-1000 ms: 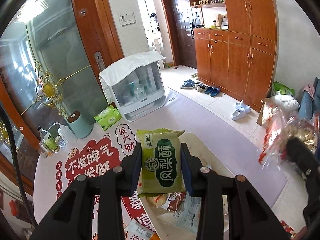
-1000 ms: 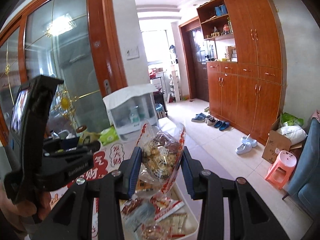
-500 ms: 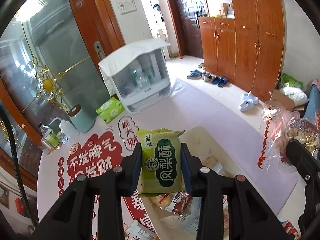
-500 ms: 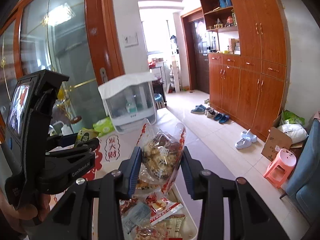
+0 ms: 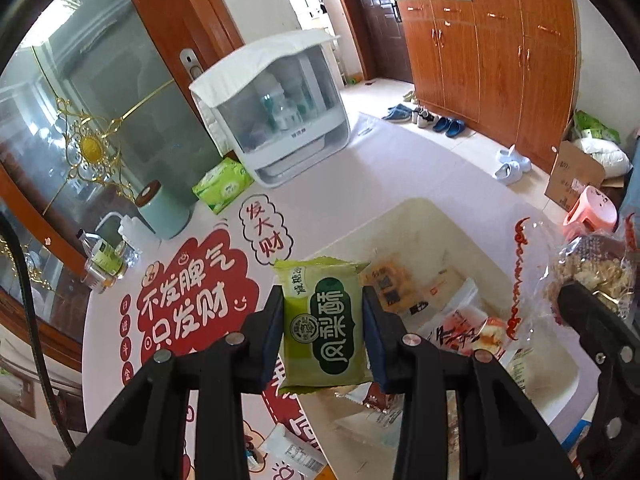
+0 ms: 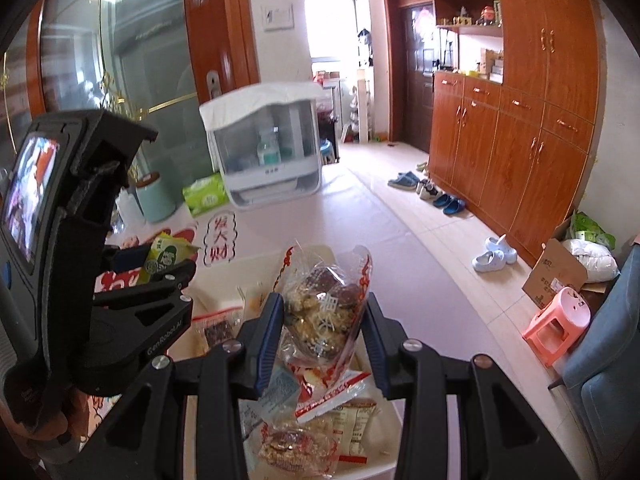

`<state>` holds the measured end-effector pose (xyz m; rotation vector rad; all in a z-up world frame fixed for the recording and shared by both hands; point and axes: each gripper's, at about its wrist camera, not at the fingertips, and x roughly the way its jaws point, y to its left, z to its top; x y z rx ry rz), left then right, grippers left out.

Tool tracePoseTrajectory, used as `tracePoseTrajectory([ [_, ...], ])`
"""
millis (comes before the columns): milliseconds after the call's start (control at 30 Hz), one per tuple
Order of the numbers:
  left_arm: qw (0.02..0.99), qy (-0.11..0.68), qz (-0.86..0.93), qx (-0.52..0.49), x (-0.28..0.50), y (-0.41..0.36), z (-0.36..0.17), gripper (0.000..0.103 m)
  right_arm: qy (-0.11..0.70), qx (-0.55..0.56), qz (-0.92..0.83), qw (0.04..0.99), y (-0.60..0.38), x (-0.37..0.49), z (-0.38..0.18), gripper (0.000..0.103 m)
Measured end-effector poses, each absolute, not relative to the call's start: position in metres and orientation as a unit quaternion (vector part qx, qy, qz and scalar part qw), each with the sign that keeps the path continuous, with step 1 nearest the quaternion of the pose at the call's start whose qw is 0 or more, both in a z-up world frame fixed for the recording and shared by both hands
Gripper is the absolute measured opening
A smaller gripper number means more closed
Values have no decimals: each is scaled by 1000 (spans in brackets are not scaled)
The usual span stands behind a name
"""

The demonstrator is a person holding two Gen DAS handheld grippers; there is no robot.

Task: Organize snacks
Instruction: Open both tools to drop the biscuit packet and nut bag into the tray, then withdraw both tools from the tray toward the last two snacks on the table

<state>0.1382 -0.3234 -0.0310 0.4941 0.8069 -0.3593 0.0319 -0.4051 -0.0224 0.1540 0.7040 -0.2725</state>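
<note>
Tabletop with white snack bin point(image 5: 424, 216), left gripper point(image 5: 323, 330) pinching green pastry packet point(image 5: 325, 320) above bin, right gripper point(image 6: 323, 330) clamping clear nut-brittle bag point(image 6: 324, 316) over bin.

hidden: white bin point(image 5: 416, 210) floor under snacks | cut off: pink stool point(image 5: 592, 212) by frame edge
</note>
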Motion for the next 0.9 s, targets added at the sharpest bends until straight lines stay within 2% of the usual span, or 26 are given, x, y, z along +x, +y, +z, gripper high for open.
tracePoseTrajectory([
  [67, 874, 388, -168, 241, 139, -321, -35, 51, 355, 74, -130, 923, -403, 35, -29, 40],
  [133, 877, 379, -157, 250, 137, -318, -38, 88, 365, 77, -127, 919, -402, 38, -35, 41],
  [200, 883, 364, -147, 258, 135, -314, -37, 96, 368, 80, -123, 918, -401, 38, -38, 41],
  [267, 882, 360, -140, 268, 134, -311, -39, 97, 374, 79, -119, 916, -398, 40, -41, 49],
  [333, 880, 369, -136, 269, 135, -305, -42, 98, 376, 77, -124, 915, -394, 40, -43, 61],
  [367, 879, 373, -134, 266, 136, -301, -44, 98, 375, 76, -125, 915, -393, 39, -44, 62],
  [900, 885, 383, -113, 240, 128, -233, -40, 98, 385, 54, -107, 915, -345, 45, -44, 64],
])
